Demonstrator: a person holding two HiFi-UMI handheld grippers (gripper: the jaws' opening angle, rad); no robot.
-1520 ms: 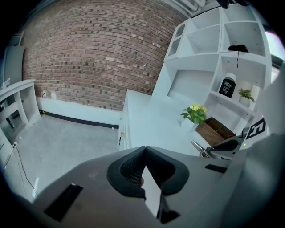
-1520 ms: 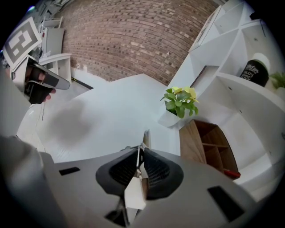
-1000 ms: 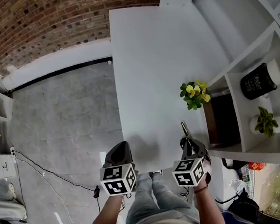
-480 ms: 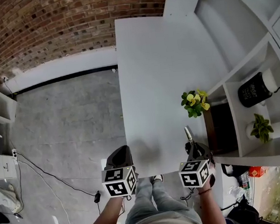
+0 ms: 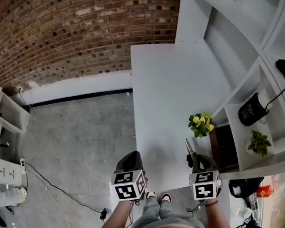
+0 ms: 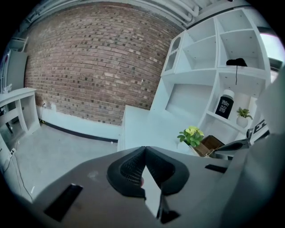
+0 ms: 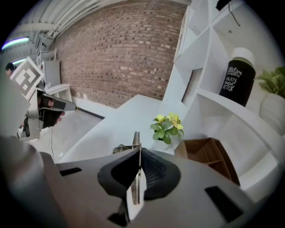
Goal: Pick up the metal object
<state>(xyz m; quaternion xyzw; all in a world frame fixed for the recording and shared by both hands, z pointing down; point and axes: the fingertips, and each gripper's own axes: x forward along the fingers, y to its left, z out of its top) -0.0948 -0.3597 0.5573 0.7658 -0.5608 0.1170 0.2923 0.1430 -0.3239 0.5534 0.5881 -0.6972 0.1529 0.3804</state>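
Metal object (image 7: 135, 144) showed only as a thin, edge-on strip. Its true shape was hard to make out, and its near end was buried between the pads. Right gripper (image 7: 138, 153) was clenched on it, with the strip's far tip poking out past the jaw tips. From the head view the object pointed away from the person over the near right part of the white worktop (image 5: 162, 88); whether it touched the surface could not be told. Left gripper (image 6: 143, 150) was pinched closed with nothing in it, hanging at the worktop's near left corner, well apart from the right one. Small yellow-flowered plant (image 5: 200, 124) stood just beyond the object's tip, by the right edge, with a brown wooden box (image 5: 221, 145) beside it in the bottom bay of the white shelf unit (image 5: 239, 75). Dark bottle (image 5: 250, 108) sat on a shelf further right, its label too small to read. The far half of the worktop lay bare up to the brick wall (image 5: 72, 27). Grey floor (image 5: 74, 138) ran along the left edge. The shelving's right side was cut off by the frame.
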